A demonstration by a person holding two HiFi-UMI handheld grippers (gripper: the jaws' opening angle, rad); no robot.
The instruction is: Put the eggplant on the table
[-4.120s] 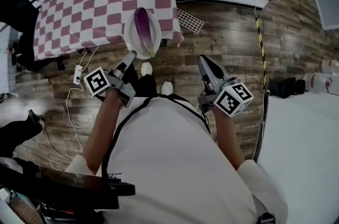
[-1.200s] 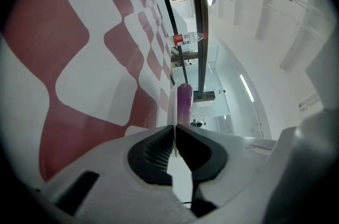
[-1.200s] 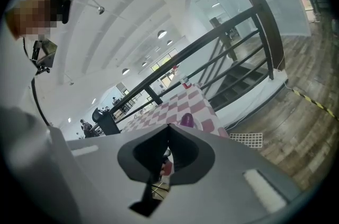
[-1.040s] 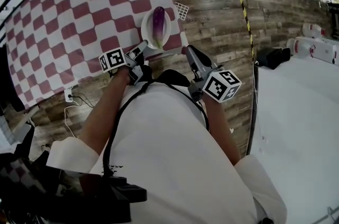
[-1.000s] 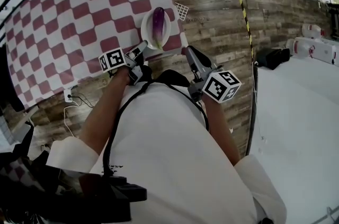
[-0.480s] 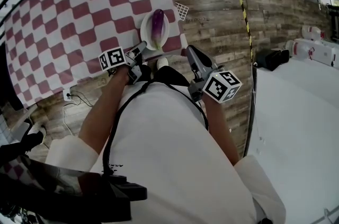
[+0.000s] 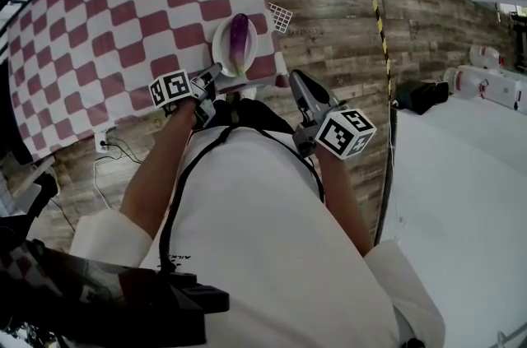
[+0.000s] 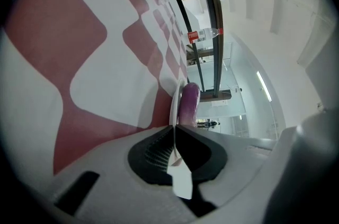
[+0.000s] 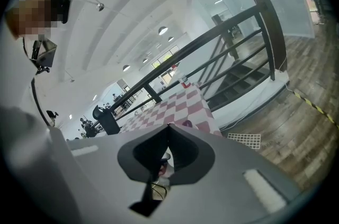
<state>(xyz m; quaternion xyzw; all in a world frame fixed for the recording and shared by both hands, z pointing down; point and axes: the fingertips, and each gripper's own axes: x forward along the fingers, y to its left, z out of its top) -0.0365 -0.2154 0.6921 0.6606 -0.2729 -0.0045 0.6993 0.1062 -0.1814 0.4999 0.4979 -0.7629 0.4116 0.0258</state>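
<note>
Eggplant (image 7: 238,36), on its plate (image 7: 219,52), has reached the table's (image 7: 123,9) near corner (left gripper (image 7: 216,72) pinching the rim, right gripper (image 7: 293,78) closed, empty); nearly placed.

The person wears a white short-sleeved shirt (image 7: 255,239) with loose sleeves (image 7: 107,238) that end above the elbows, and a thin black cord (image 7: 177,198) loops over its front, behind the tools. The left tool (image 7: 216,75) and the right tool (image 7: 295,79) each have a grey body with dark tapering jaws, and each carries at its rear a white cube (image 7: 169,87) printed with black square markers. Seen along the jaws, the housing (image 8: 106,202) is smooth pale grey with a dark slot (image 8: 77,191) recessed to one side, and the black pads (image 8: 153,151) form a V, finely ribbed on the inner face.
</note>
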